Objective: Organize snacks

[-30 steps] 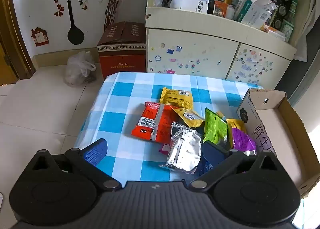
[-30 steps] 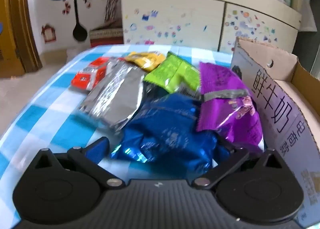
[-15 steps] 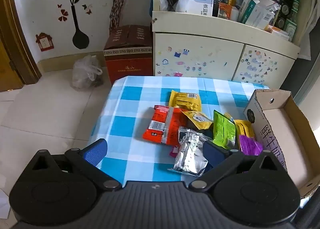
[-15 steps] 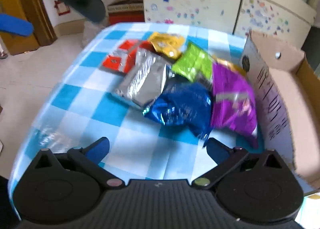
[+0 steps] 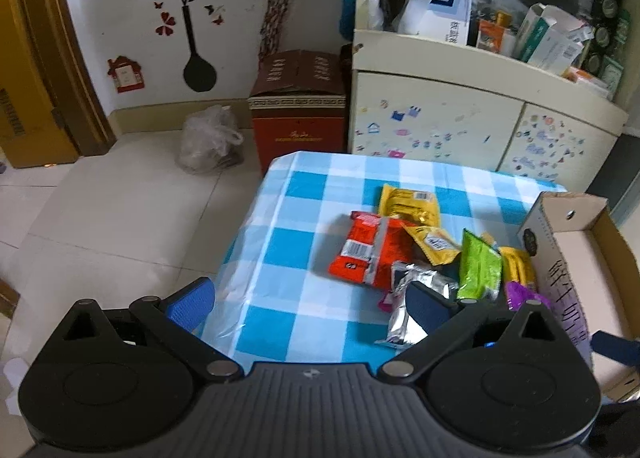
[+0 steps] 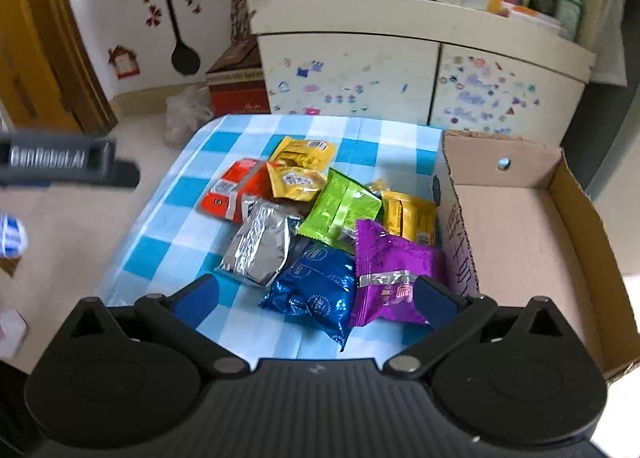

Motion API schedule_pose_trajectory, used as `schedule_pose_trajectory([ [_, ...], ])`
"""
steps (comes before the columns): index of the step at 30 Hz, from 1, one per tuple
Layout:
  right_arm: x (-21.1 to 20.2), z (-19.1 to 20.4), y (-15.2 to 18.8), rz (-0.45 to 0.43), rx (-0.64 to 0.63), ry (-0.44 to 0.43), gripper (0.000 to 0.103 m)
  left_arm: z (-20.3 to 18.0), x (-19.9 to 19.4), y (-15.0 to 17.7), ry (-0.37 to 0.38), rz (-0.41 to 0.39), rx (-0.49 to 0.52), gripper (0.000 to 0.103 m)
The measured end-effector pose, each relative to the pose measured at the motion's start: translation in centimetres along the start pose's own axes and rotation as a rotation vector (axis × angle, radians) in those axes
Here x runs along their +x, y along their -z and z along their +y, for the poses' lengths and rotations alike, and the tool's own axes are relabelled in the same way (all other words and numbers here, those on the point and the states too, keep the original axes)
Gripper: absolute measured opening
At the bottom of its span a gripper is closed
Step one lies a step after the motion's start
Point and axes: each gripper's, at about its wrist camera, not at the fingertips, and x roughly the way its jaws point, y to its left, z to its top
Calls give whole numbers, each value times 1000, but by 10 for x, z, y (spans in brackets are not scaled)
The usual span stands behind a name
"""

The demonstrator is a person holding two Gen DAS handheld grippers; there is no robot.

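Observation:
Several snack packets lie in a pile on a blue-checked tablecloth (image 6: 168, 218): red (image 6: 232, 192), yellow (image 6: 296, 178), green (image 6: 340, 210), silver (image 6: 258, 246), blue (image 6: 316, 294) and purple (image 6: 388, 270). An open cardboard box (image 6: 520, 234) stands to their right and holds nothing. My right gripper (image 6: 316, 298) is open and empty, held above the table's near edge, over the blue packet. My left gripper (image 5: 310, 300) is open and empty, high and left of the pile. The red packet (image 5: 368, 248), the silver one (image 5: 412, 298) and the box (image 5: 580, 258) show in the left wrist view.
A cream cabinet (image 5: 460, 118) with stickers and cluttered shelves stands behind the table. A red-brown carton (image 5: 298, 114) and a plastic bag (image 5: 210, 142) sit on the tiled floor at the left. The left gripper's body (image 6: 60, 162) shows at the right wrist view's left edge.
Both grippers have pulled up and back from the pile, so more of the table and room shows. The packets have not moved. Both stay open.

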Motion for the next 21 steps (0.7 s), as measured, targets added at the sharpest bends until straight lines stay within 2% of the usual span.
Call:
schedule_pose_trajectory([
  [4, 7, -11, 1, 23, 82, -12, 102, -1, 6, 7, -23, 29, 16, 103],
  [11, 11, -12, -5, 15, 131, 9, 102, -9, 14, 19, -60, 70, 62, 103],
  [21, 18, -13, -8, 21, 156, 59, 102, -26, 19, 26, -67, 87, 110, 103],
])
